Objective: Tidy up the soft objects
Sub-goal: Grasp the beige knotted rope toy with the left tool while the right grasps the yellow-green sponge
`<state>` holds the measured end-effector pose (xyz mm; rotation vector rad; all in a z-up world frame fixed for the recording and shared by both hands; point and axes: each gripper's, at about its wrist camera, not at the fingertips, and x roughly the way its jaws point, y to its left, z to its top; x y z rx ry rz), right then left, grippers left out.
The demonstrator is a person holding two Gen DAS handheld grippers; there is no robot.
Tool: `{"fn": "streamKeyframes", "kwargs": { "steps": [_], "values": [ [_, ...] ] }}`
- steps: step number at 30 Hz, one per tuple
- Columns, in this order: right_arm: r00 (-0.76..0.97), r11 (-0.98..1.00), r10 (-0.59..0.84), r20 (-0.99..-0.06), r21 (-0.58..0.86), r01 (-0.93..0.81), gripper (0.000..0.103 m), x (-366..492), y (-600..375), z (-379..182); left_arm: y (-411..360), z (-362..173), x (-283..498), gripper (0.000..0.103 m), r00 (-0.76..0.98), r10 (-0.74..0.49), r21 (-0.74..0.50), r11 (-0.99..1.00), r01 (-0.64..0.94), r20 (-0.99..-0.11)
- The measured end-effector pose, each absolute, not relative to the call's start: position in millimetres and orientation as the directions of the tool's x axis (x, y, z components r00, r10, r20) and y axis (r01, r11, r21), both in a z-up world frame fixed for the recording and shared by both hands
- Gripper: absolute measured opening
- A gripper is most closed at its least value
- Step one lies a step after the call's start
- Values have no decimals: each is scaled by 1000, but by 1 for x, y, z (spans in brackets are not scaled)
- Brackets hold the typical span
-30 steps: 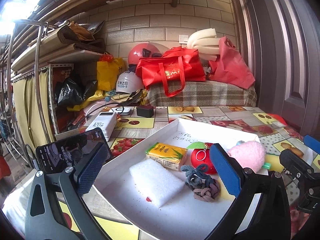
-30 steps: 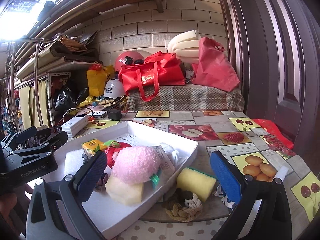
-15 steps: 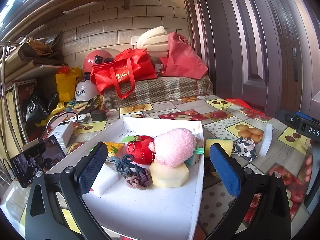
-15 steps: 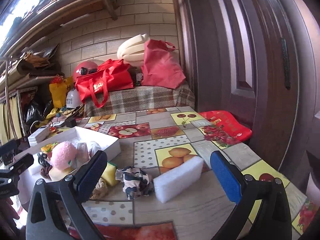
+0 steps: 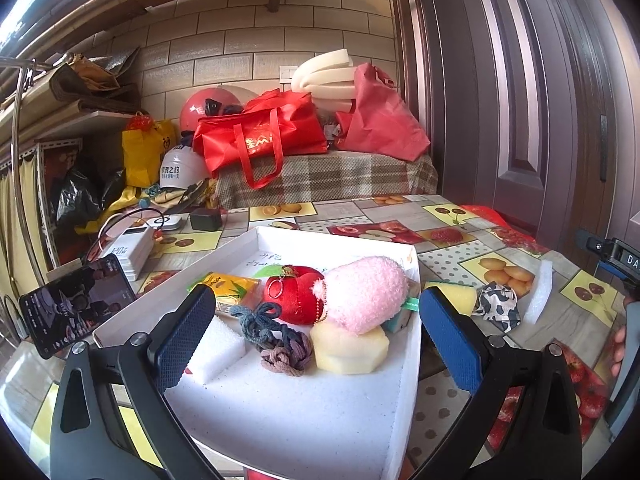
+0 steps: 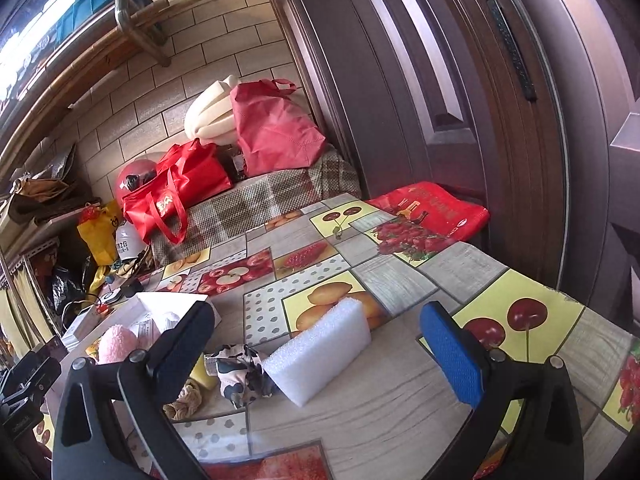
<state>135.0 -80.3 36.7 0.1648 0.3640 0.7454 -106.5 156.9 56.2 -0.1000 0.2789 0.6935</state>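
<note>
Right gripper (image 6: pixel 316 344) hangs wide open and empty over the table (image 6: pixel 400 412), its jaws framing the white foam block (image 6: pixel 320 360), which lies flat on the fruit-print cloth just near of the lemon square; I judge this block to be the piece I am going for, since it sits outside the white tray (image 5: pixel 412 320) where most of the soft things are already gathered; the left gripper (image 5: pixel 316 328) is likewise open and holds nothing, hovering over the near part of that tray above the pink plush (image 5: pixel 364 294), the red plush apple (image 5: pixel 294 300), the knotted hair ties (image 5: pixel 276 336) and a second foam piece (image 5: pixel 218 346); to take the block well I would lower the right jaws so one pad lands on each long face rather than on the corners, because the foam will likely crush and spring if I pinch too hard; the spotted cloth scrap (image 6: pixel 240 372) touches the block's left end, so I would come in from the right side of it to avoid snagging the fabric; the yellow sponge (image 5: pixel 456 298) and a braided rope ring (image 6: pixel 186 398) lie between the scrap and the tray wall, and I would lift clear of them before carrying leftward; the bare near floor of the tray looks like the easiest landing spot.
</note>
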Motion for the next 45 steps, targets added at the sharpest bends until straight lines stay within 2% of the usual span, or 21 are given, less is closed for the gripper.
{"fn": "streamKeyframes", "kwargs": {
  "steps": [2, 7, 10, 12, 15, 16, 18, 21, 26, 31, 37, 42, 45],
  "values": [
    [639, 699, 713, -289, 224, -679, 103, 133, -69, 38, 157, 56, -107, 103, 734, 616, 2, 766, -643, -286],
    [533, 563, 775, -339, -14, -827, 103, 99, -16, 40, 157, 57, -109, 103, 737, 613, -21, 765, -644, -285],
    [598, 590, 727, -338, -138, -795, 103, 100, 16, 43, 157, 58, -109, 103, 735, 614, -22, 763, -646, -287],
    [662, 651, 649, -376, -176, -738, 103, 121, 40, 46, 157, 59, -109, 103, 735, 615, -16, 763, -646, -285],
    [583, 650, 601, -547, -89, -755, 103, 169, 74, 39, 156, 59, -109, 103, 735, 616, -15, 763, -646, -285],
    [467, 605, 632, -618, 17, -796, 103, 184, 81, 33, 157, 59, -109, 103, 735, 615, -16, 763, -646, -285],
    [288, 529, 689, -665, 190, -827, 100, 198, 88, 20, 156, 58, -109, 103, 735, 616, -14, 764, -645, -285],
    [315, 522, 644, -698, 100, -847, 96, 191, 93, 6, 156, 58, -109, 103, 734, 615, -15, 764, -645, -287],
    [256, 431, 679, -687, 91, -898, 90, 174, 85, 7, 157, 58, -109, 103, 734, 615, -15, 764, -646, -286],
    [11, 164, 717, -697, 154, -974, 90, 139, 90, 2, 157, 58, -109, 103, 735, 615, -17, 764, -645, -285],
    [-192, -74, 662, -724, 192, -979, 90, 89, 65, -8, 156, 59, -109, 103, 735, 615, -14, 764, -645, -285],
    [-192, -107, 663, -724, 163, -981, 90, 67, 24, -8, 155, 59, -110, 103, 740, 614, -18, 766, -642, -276],
    [-135, -30, 764, -632, 173, -984, 90, 76, -5, 12, 151, 60, -114, 103, 775, 573, -39, 797, -603, -267]
  ]
}}
